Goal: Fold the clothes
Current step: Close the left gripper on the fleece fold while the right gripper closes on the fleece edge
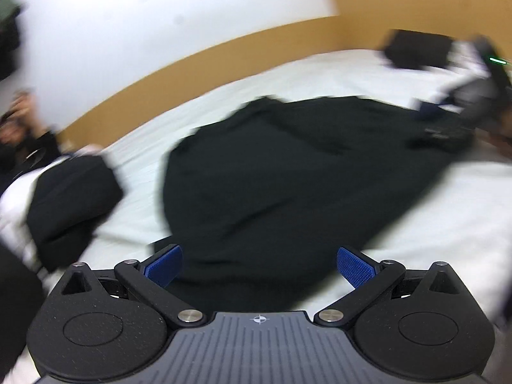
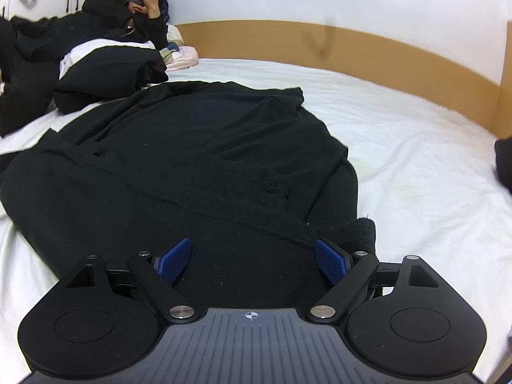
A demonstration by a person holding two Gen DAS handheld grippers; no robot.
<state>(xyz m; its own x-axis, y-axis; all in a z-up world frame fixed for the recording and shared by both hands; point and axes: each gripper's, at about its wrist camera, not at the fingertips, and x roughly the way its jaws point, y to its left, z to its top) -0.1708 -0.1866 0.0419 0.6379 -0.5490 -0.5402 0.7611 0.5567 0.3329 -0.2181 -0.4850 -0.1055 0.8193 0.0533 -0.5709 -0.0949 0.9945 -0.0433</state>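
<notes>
Garment (image 2: 198, 166): one black knit piece, spread flat on the white bed (image 2: 416, 160).
Left gripper (image 1: 259, 267): spread wide, nothing held.
Right gripper (image 2: 252, 260): spread wide, nothing held.

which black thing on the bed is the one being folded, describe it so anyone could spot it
On the white bed with the tan headboard, it is the large black garment spread flat mid-mattress. Unlike the bunched black pile beside it, it lies flat.

Even indoor light; left wrist view motion-blurred, right sharp, both edges fisheye-bent.
</notes>
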